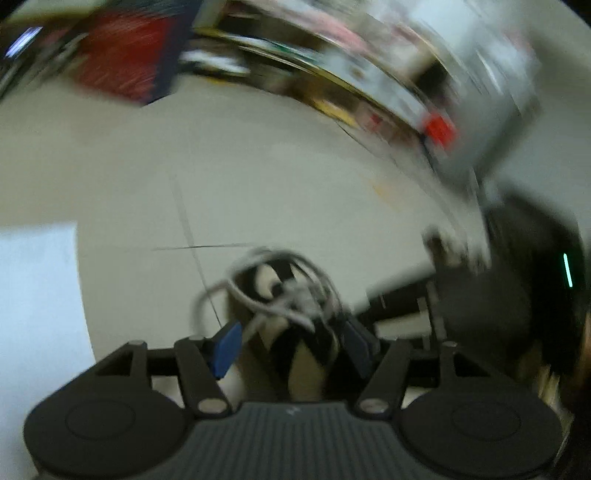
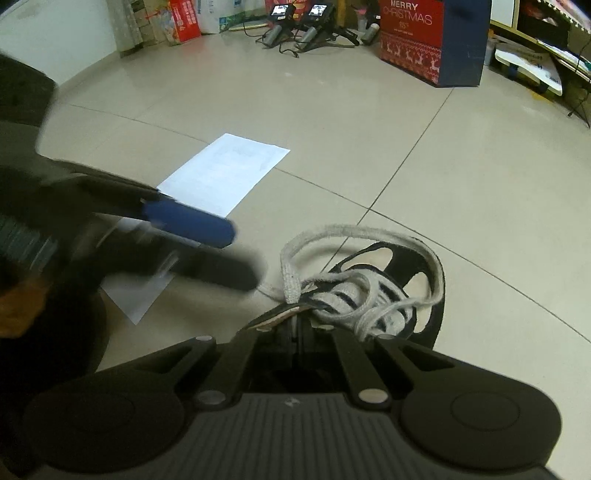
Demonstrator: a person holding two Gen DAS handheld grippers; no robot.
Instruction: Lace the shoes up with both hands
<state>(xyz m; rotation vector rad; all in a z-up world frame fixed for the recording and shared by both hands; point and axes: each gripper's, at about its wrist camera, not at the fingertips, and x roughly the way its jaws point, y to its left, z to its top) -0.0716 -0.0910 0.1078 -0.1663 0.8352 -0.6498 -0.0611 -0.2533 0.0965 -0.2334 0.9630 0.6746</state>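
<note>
A black shoe (image 2: 436,306) with thick white laces (image 2: 351,230) lies on the tiled floor. My right gripper (image 2: 295,325) is shut, and the lace runs down into its tips beside a tan strip of the shoe. My left gripper (image 2: 240,256) reaches in from the left, just above and left of the shoe, with its blue pad (image 2: 192,223) well apart from the dark finger below. The left wrist view is blurred. There the left gripper (image 1: 291,332) stands open and the tangled laces (image 1: 280,295) lie loose between its blue pads (image 1: 225,347), not pinched.
A white sheet of paper (image 2: 225,173) lies on the floor to the left of the shoe. At the far side stand a red Christmas box (image 2: 413,40), two small devices with screens (image 2: 295,22) and a cluttered shelf (image 2: 546,44). A dark bulky shape (image 1: 517,277) fills the right of the left wrist view.
</note>
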